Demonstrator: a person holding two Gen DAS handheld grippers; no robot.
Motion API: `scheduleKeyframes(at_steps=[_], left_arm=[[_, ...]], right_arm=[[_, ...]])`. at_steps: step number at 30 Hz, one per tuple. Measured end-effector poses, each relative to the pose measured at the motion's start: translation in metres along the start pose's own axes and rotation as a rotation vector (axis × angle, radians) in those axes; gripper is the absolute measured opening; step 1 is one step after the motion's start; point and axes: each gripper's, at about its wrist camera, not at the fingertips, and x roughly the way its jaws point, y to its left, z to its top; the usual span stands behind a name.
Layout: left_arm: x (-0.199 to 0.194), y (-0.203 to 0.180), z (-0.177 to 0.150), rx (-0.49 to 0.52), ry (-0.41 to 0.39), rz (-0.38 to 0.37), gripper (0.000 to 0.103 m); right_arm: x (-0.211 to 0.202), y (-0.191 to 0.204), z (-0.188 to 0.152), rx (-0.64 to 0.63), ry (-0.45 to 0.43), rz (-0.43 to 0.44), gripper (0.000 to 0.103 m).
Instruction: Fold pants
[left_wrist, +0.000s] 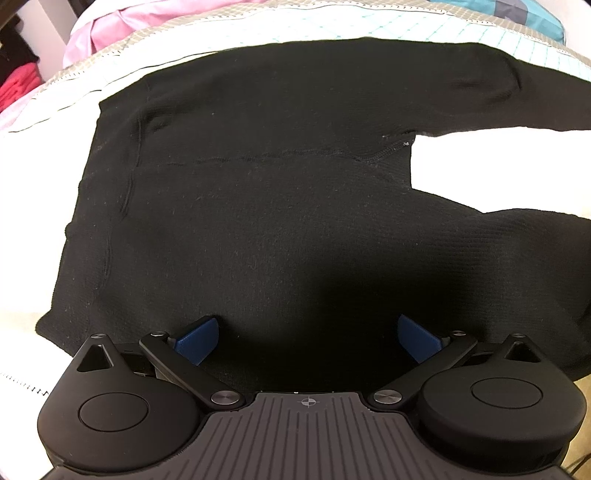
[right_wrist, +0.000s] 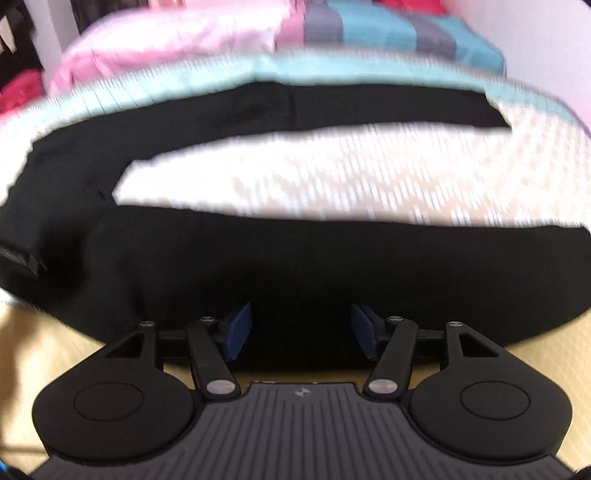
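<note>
Black knit pants (left_wrist: 258, 184) lie spread flat on a bed, waistband at the left, two legs running right with a gap of white bedding (left_wrist: 498, 166) between them. My left gripper (left_wrist: 308, 338) is open, its blue pads (left_wrist: 199, 338) wide apart just above the near edge of the seat area. In the blurred right wrist view the pants (right_wrist: 295, 258) show their near leg across the middle. My right gripper (right_wrist: 301, 332) is open over that leg's near edge, with nothing between its pads (right_wrist: 240, 328).
A white and pale-teal quilted bedspread (left_wrist: 295, 26) covers the bed. A pink pillow (right_wrist: 166, 44) and a teal and grey striped pillow (right_wrist: 406, 33) lie at the far side. Red and dark clothes (left_wrist: 14, 85) sit at the far left. A yellowish floor (right_wrist: 44, 339) lies below the bed edge.
</note>
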Motion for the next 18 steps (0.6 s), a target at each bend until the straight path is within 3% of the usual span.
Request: scheduleKeyframes(at_steps=[3, 6, 12, 15, 17, 18], left_arm=[[0.000, 0.000, 0.000, 0.000, -0.002, -0.004, 0.103], [0.000, -0.001, 0.000, 0.005, -0.004, -0.007, 0.103], [0.000, -0.001, 0.000, -0.004, -0.001, -0.008, 0.103], [0.001, -0.003, 0.003, -0.021, 0.020, 0.009, 0.103], [0.002, -0.005, 0.006, -0.019, 0.031, 0.019, 0.103], [0.002, -0.006, 0.007, -0.021, 0.038, 0.021, 0.103]], right_arm=[[-0.010, -0.003, -0.006, -0.024, -0.012, 0.011, 0.069], [-0.022, -0.017, -0.010, 0.039, -0.077, 0.004, 0.070], [-0.019, -0.061, 0.003, 0.132, -0.180, -0.102, 0.072], [-0.007, -0.091, 0.006, 0.151, -0.168, -0.164, 0.072], [0.003, -0.110, -0.001, 0.146, -0.101, -0.173, 0.076], [-0.002, -0.120, -0.008, 0.151, -0.123, -0.140, 0.076]])
